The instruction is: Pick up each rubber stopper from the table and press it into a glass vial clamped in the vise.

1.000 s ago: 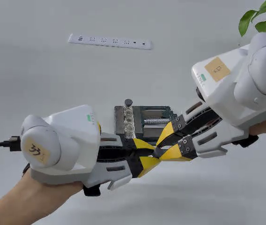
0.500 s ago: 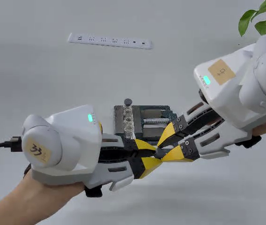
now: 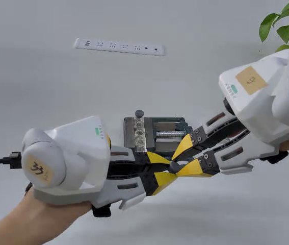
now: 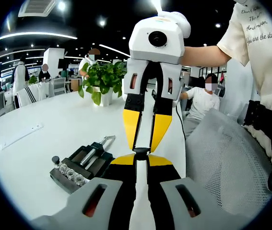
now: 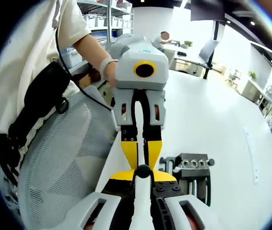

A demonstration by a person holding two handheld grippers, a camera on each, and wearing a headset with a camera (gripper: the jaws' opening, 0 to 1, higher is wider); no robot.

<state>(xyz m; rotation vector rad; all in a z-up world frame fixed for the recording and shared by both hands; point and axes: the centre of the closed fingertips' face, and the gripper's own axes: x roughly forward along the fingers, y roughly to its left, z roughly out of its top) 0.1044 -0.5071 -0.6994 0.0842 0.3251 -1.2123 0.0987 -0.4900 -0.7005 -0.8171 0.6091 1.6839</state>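
1. The left gripper (image 3: 171, 169) and right gripper (image 3: 177, 165) meet tip to tip. Both pairs of jaws are nearly closed on one black rubber stopper (image 3: 174, 166), and I cannot tell which of them grips it.
2. Just beyond, one vise (image 3: 165, 124) clamps four glass vials (image 3: 140, 133). The farthest is capped by a second stopper (image 3: 139, 113), and the nearest is partly hidden.
3. One power strip (image 3: 120, 46) lies well apart.

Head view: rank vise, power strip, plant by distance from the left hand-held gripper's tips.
1. Vise, just behind the left hand-held gripper tips.
2. Power strip, far back, left of centre.
3. Plant, top right corner.
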